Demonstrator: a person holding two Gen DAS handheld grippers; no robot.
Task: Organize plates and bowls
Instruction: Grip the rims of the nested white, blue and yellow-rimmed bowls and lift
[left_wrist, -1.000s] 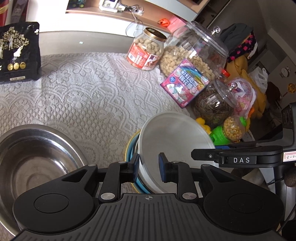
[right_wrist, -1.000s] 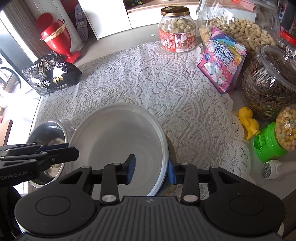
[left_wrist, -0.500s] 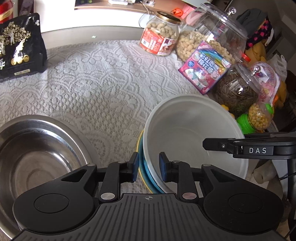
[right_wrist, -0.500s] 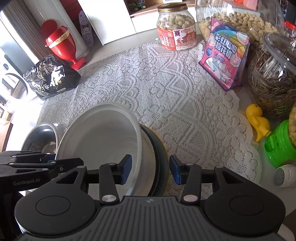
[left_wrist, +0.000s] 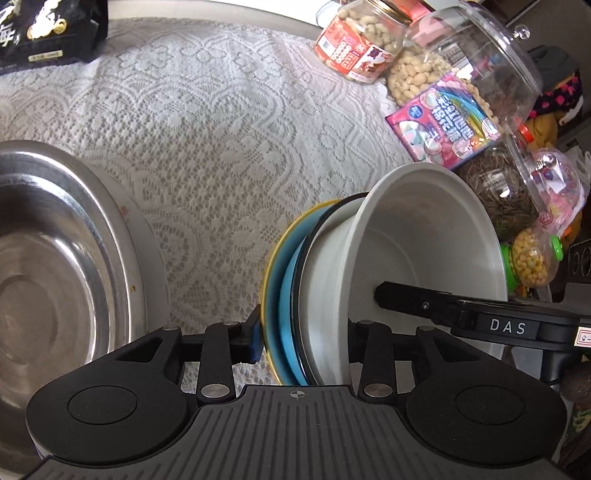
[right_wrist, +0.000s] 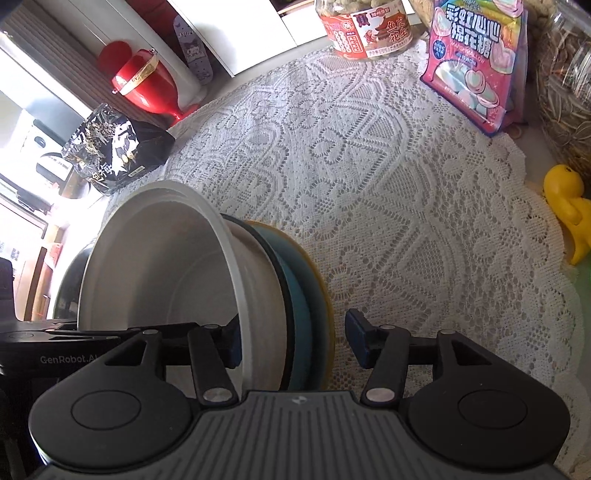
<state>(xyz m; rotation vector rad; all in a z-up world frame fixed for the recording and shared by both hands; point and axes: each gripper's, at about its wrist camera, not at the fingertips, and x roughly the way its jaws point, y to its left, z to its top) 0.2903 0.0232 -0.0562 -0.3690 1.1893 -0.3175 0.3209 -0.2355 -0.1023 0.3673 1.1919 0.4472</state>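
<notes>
A white bowl (left_wrist: 424, 254) sits nested on a stack of plates (left_wrist: 286, 295), blue with a yellow rim, tilted up on edge. My left gripper (left_wrist: 303, 341) has its jaws on either side of the stack's near edge, shut on it. My right gripper (right_wrist: 293, 343) spans the same stack (right_wrist: 306, 291) and white bowl (right_wrist: 159, 266) from the other side; its right finger (right_wrist: 356, 338) stands apart from the plate rim, so it is open. A steel bowl (left_wrist: 55, 273) rests on the lace cloth at left.
Lace tablecloth (left_wrist: 221, 129) covers the table. Snack jars (left_wrist: 362, 37), a big clear jar (left_wrist: 469, 62), a pink marshmallow bag (left_wrist: 447, 118) and a seed jar (left_wrist: 517, 184) line the right. A black pouch (right_wrist: 114, 147), red pot (right_wrist: 144, 81) and yellow duck (right_wrist: 569, 206) stand around.
The bowl and plate stack has tipped from lying nearly flat to standing on edge. Both grippers' jaws have spread wider around it.
</notes>
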